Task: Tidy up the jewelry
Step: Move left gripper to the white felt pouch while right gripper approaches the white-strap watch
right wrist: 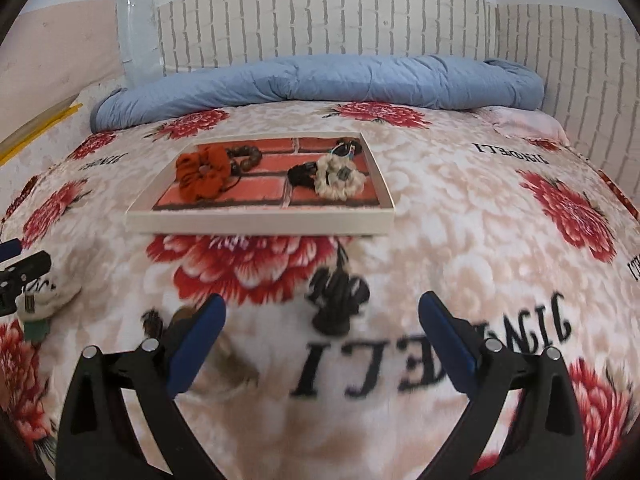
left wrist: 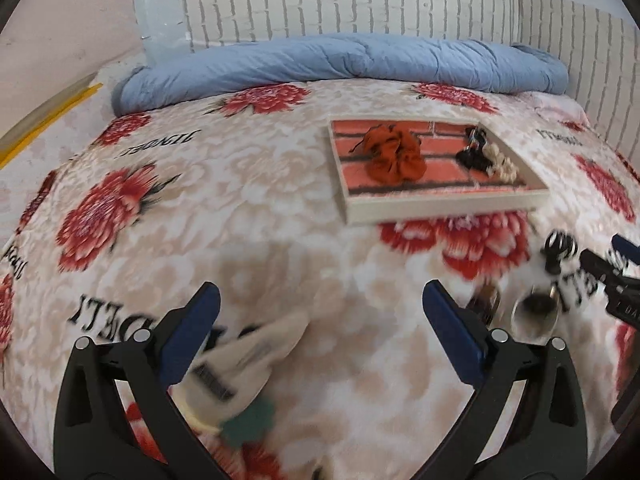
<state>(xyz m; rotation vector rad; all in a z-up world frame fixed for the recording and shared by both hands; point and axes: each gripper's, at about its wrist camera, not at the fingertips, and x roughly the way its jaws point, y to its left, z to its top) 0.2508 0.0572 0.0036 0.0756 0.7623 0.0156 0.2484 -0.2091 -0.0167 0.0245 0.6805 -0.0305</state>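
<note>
Hovering low over bedspread (right wrist: 440, 216), left gripper (left wrist: 320, 332) spread empty, right gripper (right wrist: 322, 344) likewise

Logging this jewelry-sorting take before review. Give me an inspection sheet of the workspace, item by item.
Surface: floral bedspread, bed top.
Job's things: shallow tray with brick-print floor holds an orange scrunchie, a cream scrunchie, dark beads and a black hair tie. A black hair clip lies loose on the bedspread.
Clutter: cream pouch near the left fingers; blurred metal pieces.
Grippers: left hand-held gripper open, empty; right hand-held gripper open, empty, over the clip.
Cables: nothing seen.
Surroundings: rolled blue quilt, brick-pattern wall.
</note>
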